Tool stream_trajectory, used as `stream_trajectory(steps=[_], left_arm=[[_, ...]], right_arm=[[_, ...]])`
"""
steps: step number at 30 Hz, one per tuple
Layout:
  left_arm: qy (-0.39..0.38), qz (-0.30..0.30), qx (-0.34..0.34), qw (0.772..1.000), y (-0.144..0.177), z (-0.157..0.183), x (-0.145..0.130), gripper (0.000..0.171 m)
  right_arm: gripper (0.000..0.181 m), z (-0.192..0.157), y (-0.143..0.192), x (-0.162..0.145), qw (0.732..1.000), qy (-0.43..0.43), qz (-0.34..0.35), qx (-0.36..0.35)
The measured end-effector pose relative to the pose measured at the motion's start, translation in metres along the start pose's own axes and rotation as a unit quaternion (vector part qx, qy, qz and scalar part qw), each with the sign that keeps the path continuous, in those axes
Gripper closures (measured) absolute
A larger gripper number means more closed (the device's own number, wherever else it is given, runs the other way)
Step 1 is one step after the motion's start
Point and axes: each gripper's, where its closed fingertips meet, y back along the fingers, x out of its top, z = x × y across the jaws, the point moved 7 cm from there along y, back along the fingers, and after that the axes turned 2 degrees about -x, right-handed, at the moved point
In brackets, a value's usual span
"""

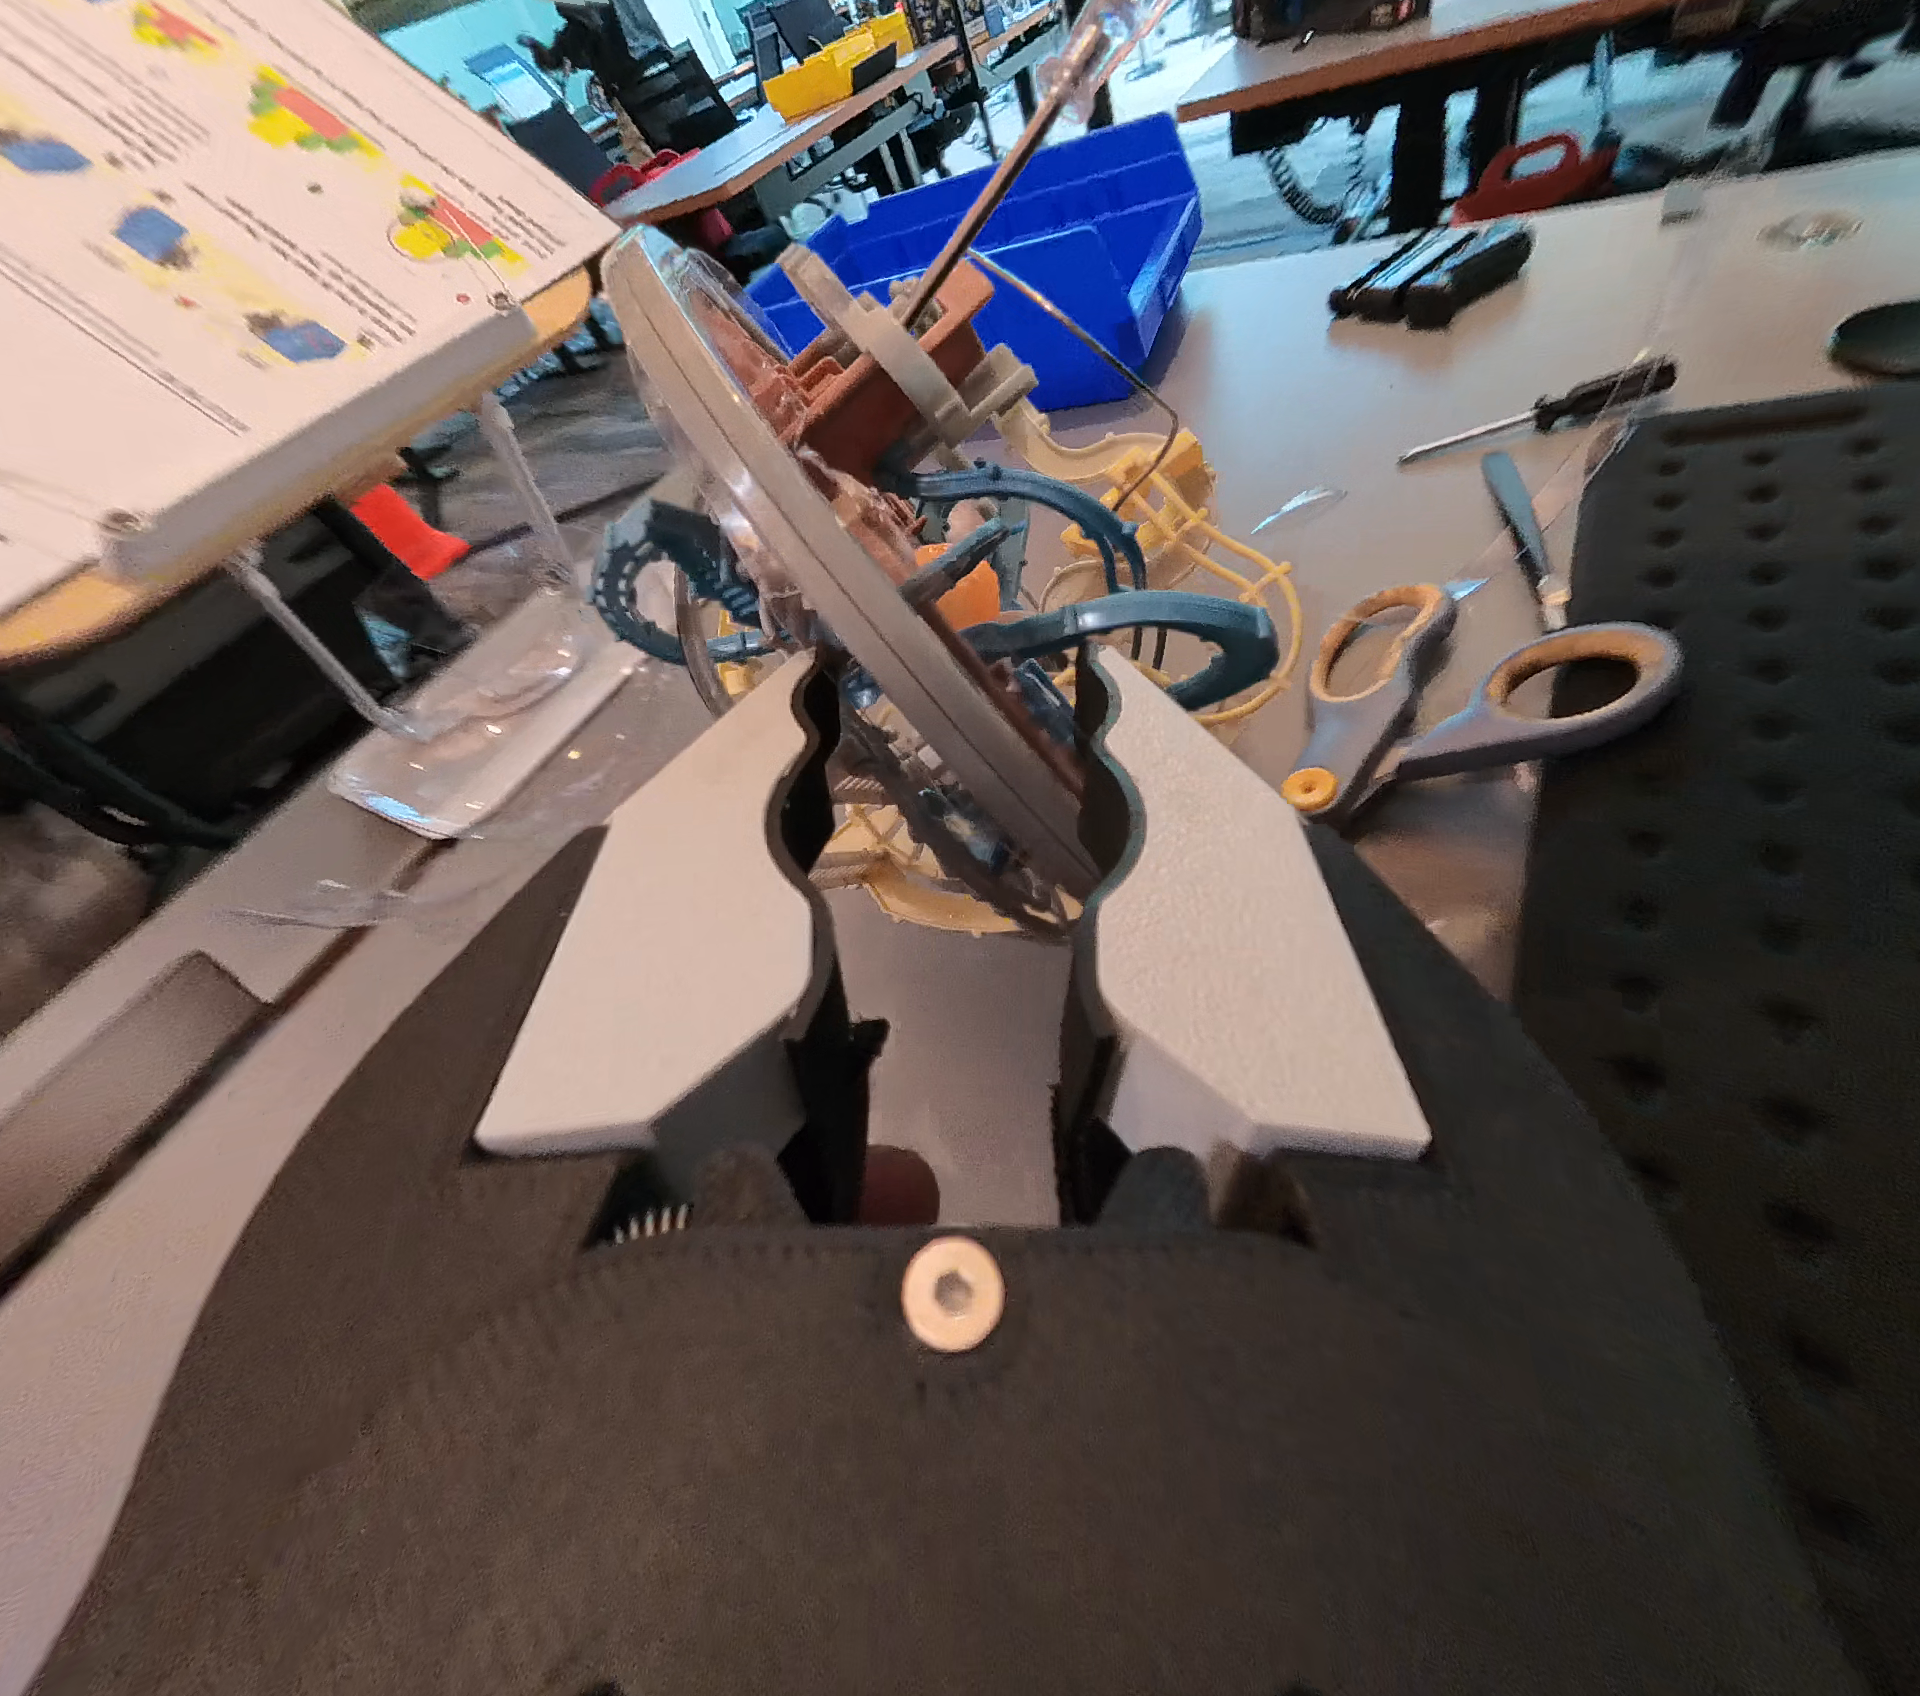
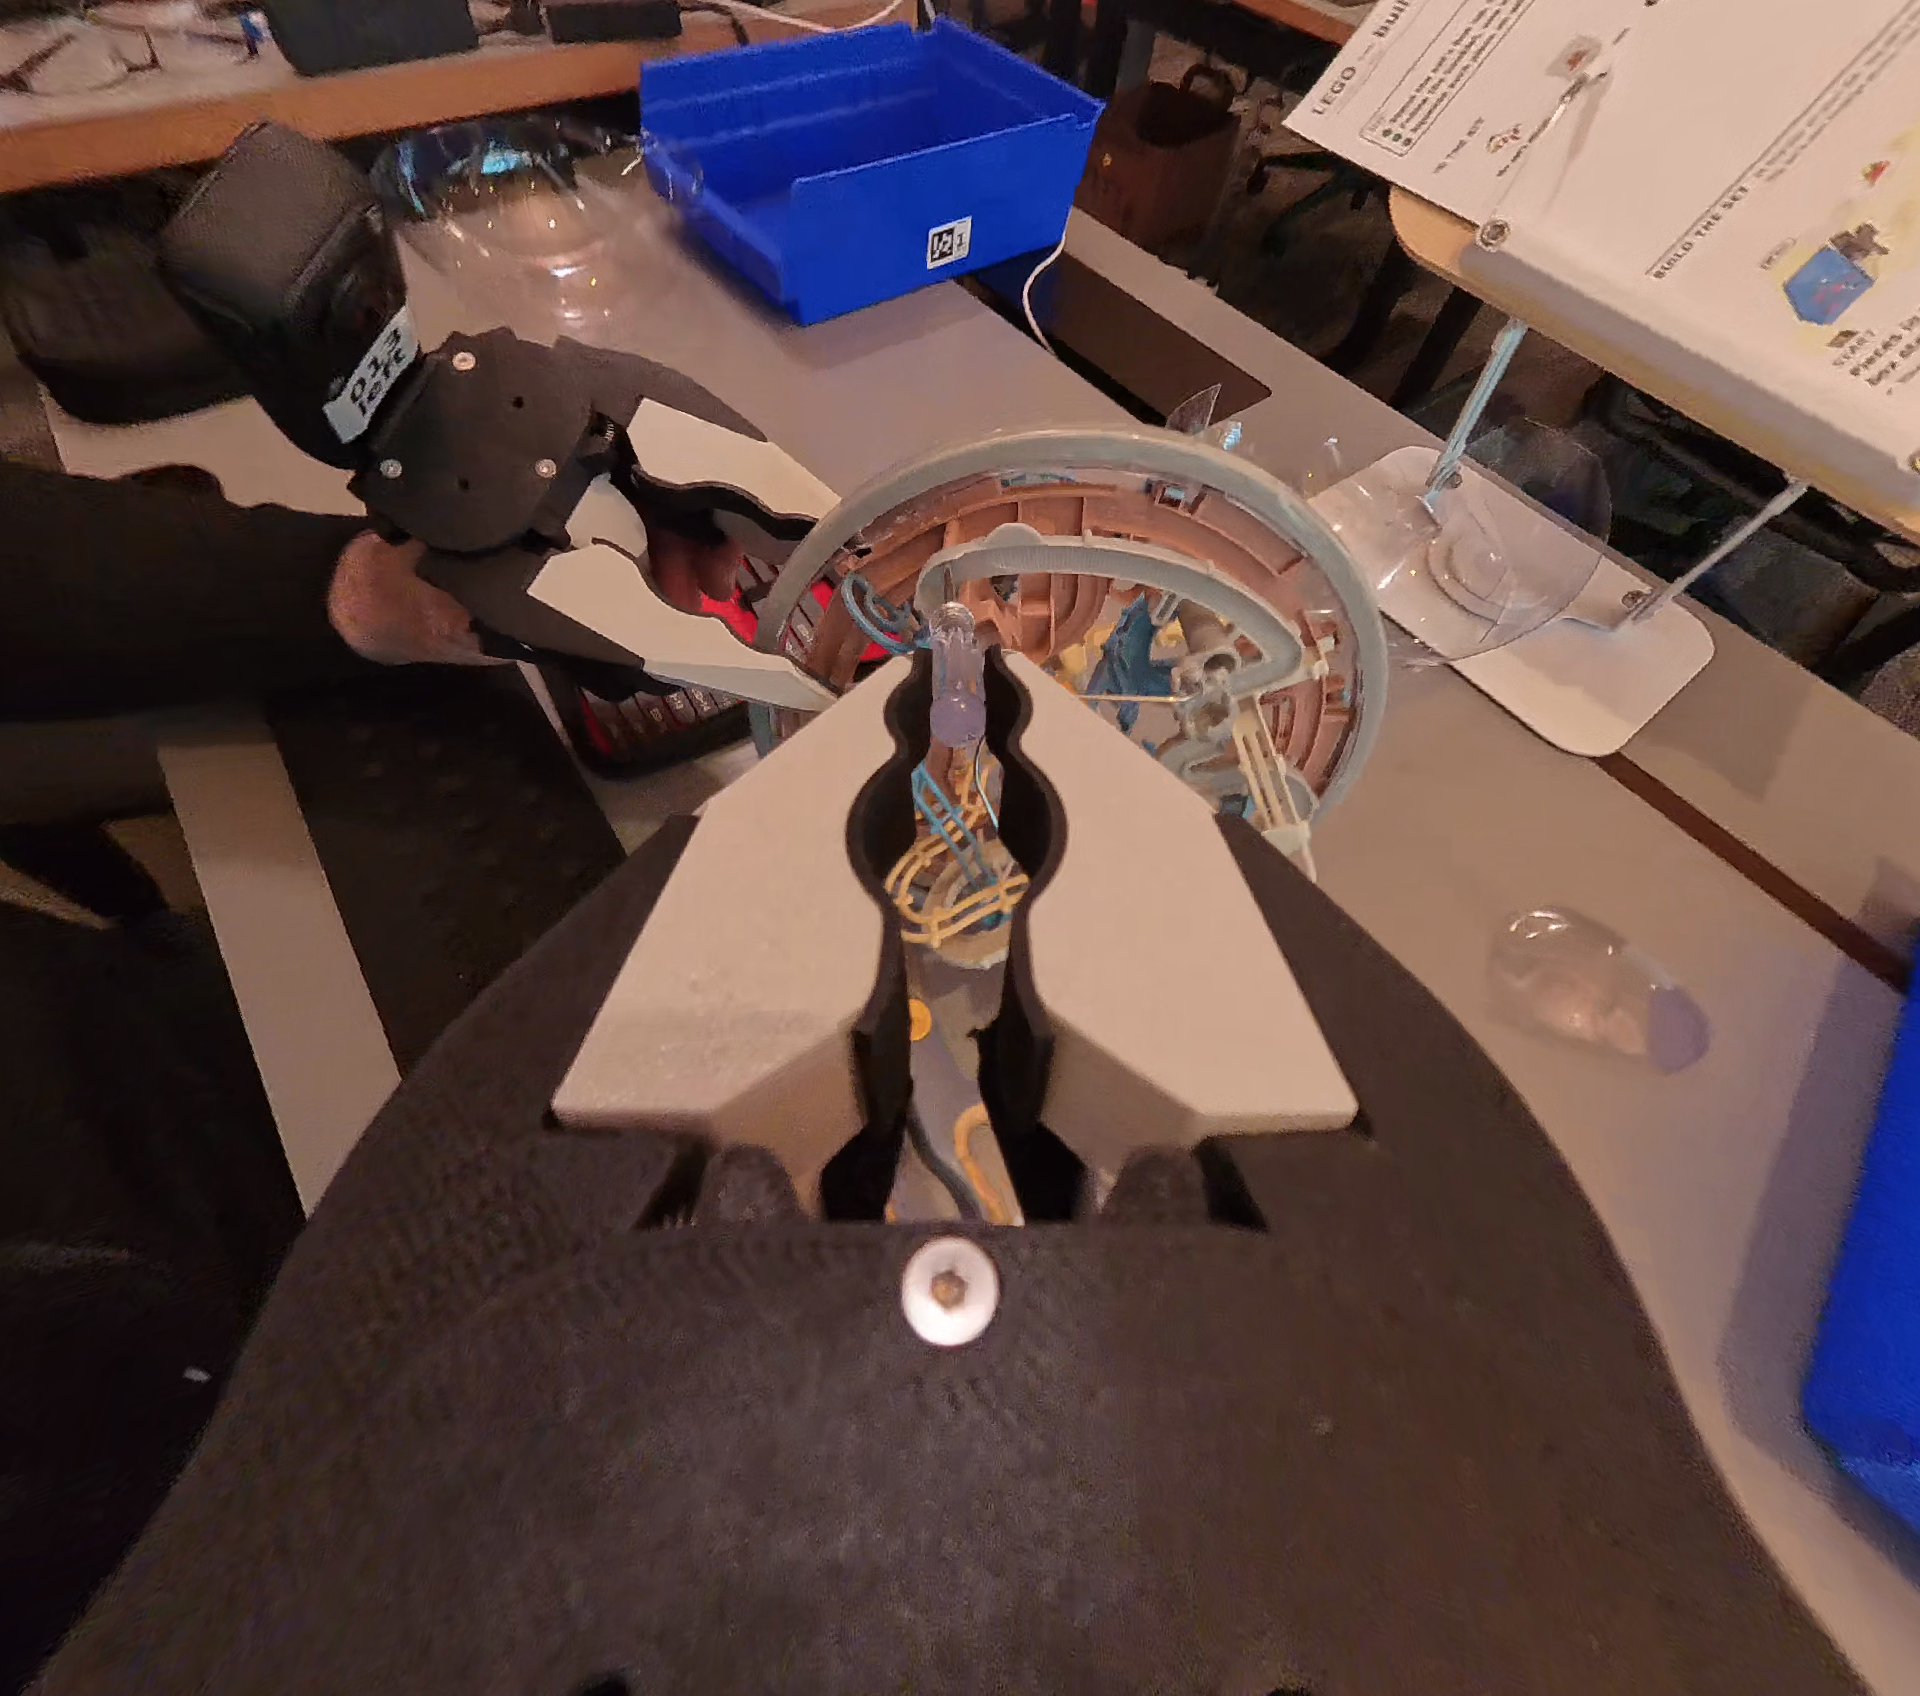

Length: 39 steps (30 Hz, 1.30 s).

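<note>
The left gripper (image 1: 951,773) clamps the grey rim of a half-opened maze ball (image 1: 831,524), tilted just ahead of it. The right gripper (image 2: 961,680) pinches a clear-handled screwdriver (image 2: 954,675), tip in the maze's brown tracks. Scissors (image 1: 1455,690) lie right of the left gripper.

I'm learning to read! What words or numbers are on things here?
I don't copy out writing; here is where it stands.
Paper sheet on the slanted board: printed lines, mostly blurred.
Blue bin: small white sticker with black marks.
Left gripper: pale label on its black body.
</note>
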Motion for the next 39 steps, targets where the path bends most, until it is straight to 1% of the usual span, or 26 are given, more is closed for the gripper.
stream_trajectory(steps=[4, 6, 11, 18, 22, 24, 26, 28, 30, 31, 32, 33, 34, 36, 39], left_arm=[[0.095, 0.005, -0.029, 0.995, 0.003, 0.000, -0.010, 0.129], [0.120, -0.001, -0.023, 0.993, 0.005, -0.002, -0.015, 0.129], [0.186, 0.002, -0.043, 0.982, 0.006, -0.007, -0.022, 0.128], [0.227, 0.003, -0.057, 0.972, 0.007, -0.016, -0.028, 0.128], [0.228, -0.006, -0.075, 0.971, 0.010, -0.020, -0.031, 0.128], [0.242, -0.009, -0.090, 0.966, 0.011, -0.025, -0.032, 0.128], [0.275, 0.001, -0.114, 0.955, 0.010, -0.031, -0.031, 0.128], [0.317, 0.009, -0.151, 0.936, 0.008, -0.035, -0.029, 0.129], [0.350, 0.013, -0.188, 0.918, 0.006, -0.036, -0.024, 0.130], [0.360, 0.003, -0.206, 0.910, 0.004, -0.034, -0.022, 0.130], [0.364, -0.006, -0.216, 0.906, 0.002, -0.033, -0.021, 0.130], [0.369, -0.007, -0.223, 0.902, 0.001, -0.032, -0.020, 0.130], [0.379, -0.006, -0.234, 0.895, 0.000, -0.030, -0.019, 0.129], [0.393, -0.010, -0.249, 0.885, 0.000, -0.029, -0.021, 0.130], [0.420, -0.007, -0.260, 0.870, 0.000, -0.026, -0.025, 0.129]], right_arm=[[0.173, 0.002, -0.014, 0.008, 0.998, 0.033, -0.039, 0.027], [0.173, 0.003, -0.023, 0.009, 0.997, 0.046, -0.055, 0.036], [0.173, 0.005, -0.040, 0.019, 0.990, 0.084, -0.103, 0.050], [0.173, 0.012, -0.067, 0.056, 0.961, 0.176, -0.177, 0.116], [0.173, 0.010, -0.082, 0.073, 0.935, 0.237, -0.212, 0.158], [0.173, 0.006, -0.089, 0.077, 0.922, 0.269, -0.226, 0.164], [0.173, 0.002, -0.094, 0.082, 0.910, 0.298, -0.234, 0.167], [0.173, 0.001, -0.099, 0.087, 0.902, 0.314, -0.242, 0.169], [0.173, -0.003, -0.105, 0.092, 0.895, 0.321, -0.244, 0.190], [0.173, -0.003, -0.108, 0.092, 0.890, 0.325, -0.253, 0.195], [0.174, 0.000, -0.112, 0.089, 0.882, 0.337, -0.272, 0.184], [0.173, 0.004, -0.116, 0.085, 0.876, 0.345, -0.291, 0.170], [0.173, 0.006, -0.119, 0.081, 0.874, 0.342, -0.299, 0.172], [0.173, 0.004, -0.118, 0.078, 0.877, 0.333, -0.278, 0.204], [0.173, 0.013, -0.110, 0.083, 0.891, 0.326, -0.245, 0.199]])
